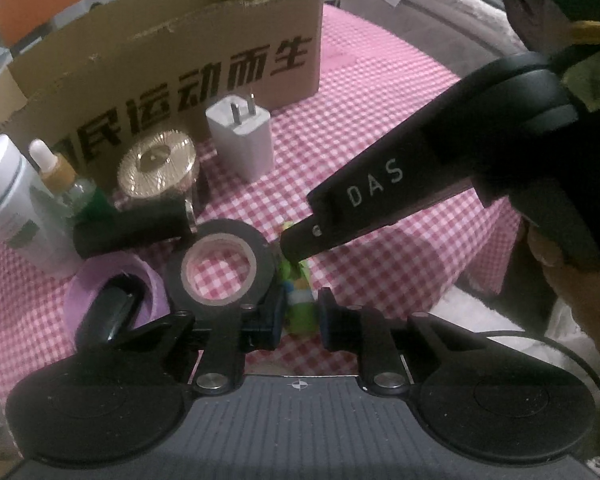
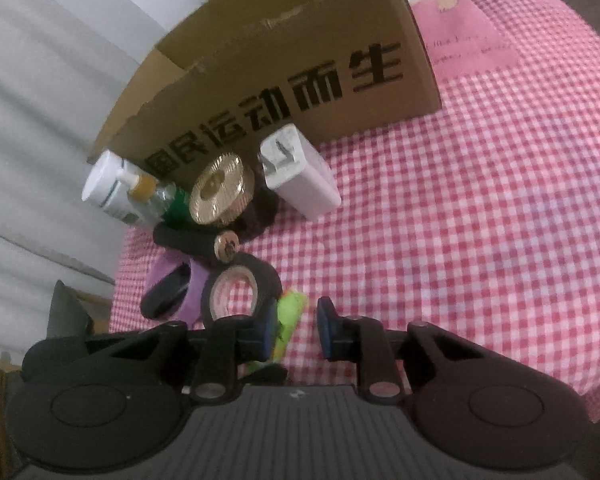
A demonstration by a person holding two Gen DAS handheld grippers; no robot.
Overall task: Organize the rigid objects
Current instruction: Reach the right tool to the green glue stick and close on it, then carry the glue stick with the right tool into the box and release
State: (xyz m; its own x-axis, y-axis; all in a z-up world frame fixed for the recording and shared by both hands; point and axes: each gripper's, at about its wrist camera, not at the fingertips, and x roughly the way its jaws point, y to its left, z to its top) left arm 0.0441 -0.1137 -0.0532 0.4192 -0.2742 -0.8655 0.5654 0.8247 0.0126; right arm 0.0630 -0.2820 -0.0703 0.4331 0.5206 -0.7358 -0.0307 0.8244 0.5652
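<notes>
Here, left wrist view, left to right: white bottle (image 1: pixel 8 200) at left edge, dropper bottle (image 1: pixel 56 172), gold lid (image 1: pixel 156 164), tape roll (image 1: pixel 220 264), white charger (image 1: pixel 242 140) before the cardboard box (image 1: pixel 172 60). Lower centre, left gripper (image 1: pixel 300 312) clamps the green tube (image 1: pixel 300 304); right gripper (image 1: pixel 296 248) pinches its far end.

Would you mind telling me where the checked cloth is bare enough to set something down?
The widest bare patch of the pink checked cloth lies right of the white charger, in front of the cardboard box. Left of the charger is crowded: gold-lidded jar, dropper bottle, white tube, black tape roll and purple dish.
</notes>
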